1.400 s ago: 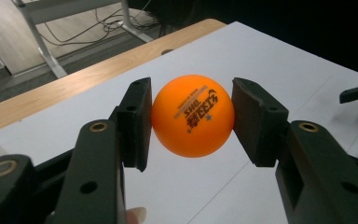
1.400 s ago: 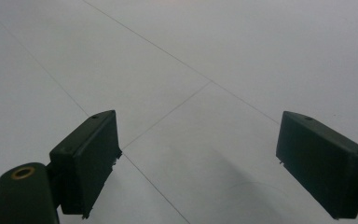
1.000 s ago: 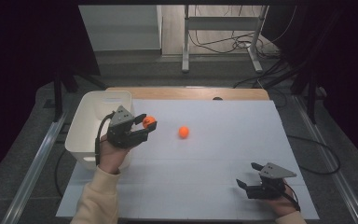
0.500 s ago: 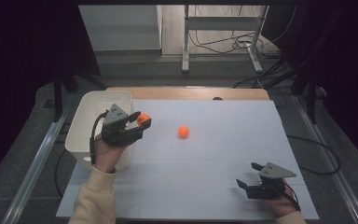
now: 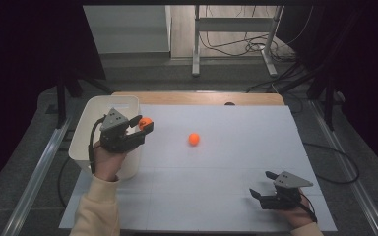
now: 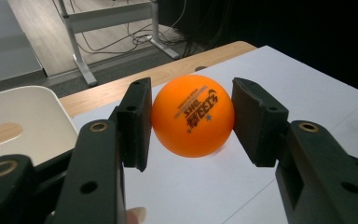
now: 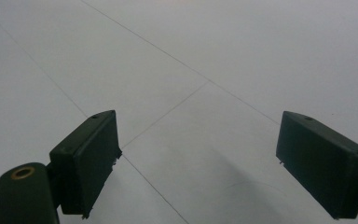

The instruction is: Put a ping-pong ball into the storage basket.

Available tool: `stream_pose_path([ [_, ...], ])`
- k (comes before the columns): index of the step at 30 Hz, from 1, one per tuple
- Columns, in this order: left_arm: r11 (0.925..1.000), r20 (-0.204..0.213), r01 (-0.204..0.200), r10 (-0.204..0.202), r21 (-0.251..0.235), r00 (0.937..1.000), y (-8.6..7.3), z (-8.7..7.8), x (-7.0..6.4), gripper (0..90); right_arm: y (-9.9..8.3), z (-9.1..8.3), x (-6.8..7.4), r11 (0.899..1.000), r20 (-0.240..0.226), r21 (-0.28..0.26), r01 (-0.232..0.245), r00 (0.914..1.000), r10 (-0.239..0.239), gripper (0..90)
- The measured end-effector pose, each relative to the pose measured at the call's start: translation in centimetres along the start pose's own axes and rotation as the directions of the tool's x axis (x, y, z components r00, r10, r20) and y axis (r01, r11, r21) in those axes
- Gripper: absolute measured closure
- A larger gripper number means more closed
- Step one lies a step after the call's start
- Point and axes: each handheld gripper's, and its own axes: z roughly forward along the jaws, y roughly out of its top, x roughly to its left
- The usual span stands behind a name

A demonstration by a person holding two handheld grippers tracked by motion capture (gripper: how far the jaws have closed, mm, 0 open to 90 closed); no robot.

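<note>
- Left gripper [image 5: 142, 129]: jaws pinching an orange ball [image 5: 144, 123], one pad on each side; in the left gripper view the ball [image 6: 193, 115] sits squarely between them, printed side to the camera.
- Change: over the last second the left gripper has carried its ball leftward, from over the white sheet to the bin's right wall. Judged: the carry is nearly done, with the release over the bin to come.
- Bin [image 5: 86, 129]: white, far-left on the table, partly off the sheet. The part of its inside seen in the left gripper view [image 6: 23, 116] holds no ball; the high view has the rest partly hidden by the hand and gripper.
- Second ball [image 5: 193, 138]: orange, loose on the sheet [image 5: 236, 147] near its centre, well apart from both grippers, unmoved. Judged: next to be collected.
- Right gripper [image 5: 258, 195]: near-right corner of the sheet, jaws spread wide, nothing between them; unmoved from a second ago.
</note>
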Motion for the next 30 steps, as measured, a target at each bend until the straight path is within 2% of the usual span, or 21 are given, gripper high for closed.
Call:
stream_pose_path([
  [21, 0.9999, -0.019, 0.016, -0.016, -0.003, 0.9997, 0.1, -0.1, 0.7, 50.2, 0.0, 0.0, -0.1, 1.000, 0.003, 0.002, -0.002, 1.0000, 0.002, 13.5],
  [30, 0.9984, -0.037, 0.041, -0.039, 0.040, 0.9986, 0.0, 0.6, 1.6, 50.2, 0.1, -0.3, 0.1, 1.000, 0.011, -0.004, 0.001, 0.9999, -0.001, 13.5],
])
